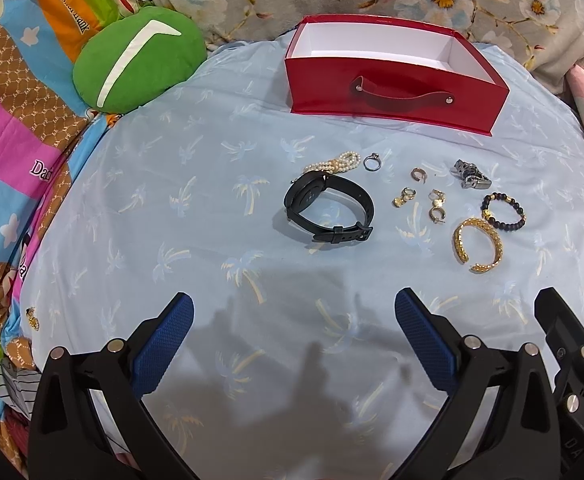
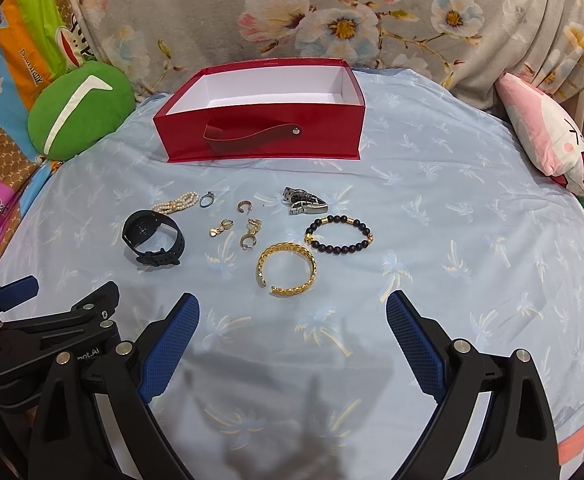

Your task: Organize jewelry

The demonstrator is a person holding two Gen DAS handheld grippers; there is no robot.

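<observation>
Basically nothing sorted yet. Left wrist view: left tool [image 1: 294, 340] released, empty, above the bed [image 1: 172, 240]; red box [image 1: 392, 92] at 12 o'clock looks empty; black watch [image 1: 326, 210] dead ahead, pearls [image 1: 332, 163] and ring [image 1: 372, 162] behind it. Right wrist view: right tool [image 2: 292, 340] released, empty; gold bangle [image 2: 287, 270] at 12, beaded bracelet [image 2: 340, 235] at 1, earrings [image 2: 240, 228] at 11. All pieces left to box, I judge.

The red box [image 2: 260, 136] stood open-topped at the back of the blue sheet [image 2: 452, 240], nothing over its mouth. Just in front of the box lay the jewelry in a loose row, black watch [image 2: 154, 242] to beaded bracelet [image 2: 340, 236]. Nearer than those, bare sheet lay under both wide-spread grippers, left gripper [image 1: 294, 344] and right gripper [image 2: 292, 344].
</observation>
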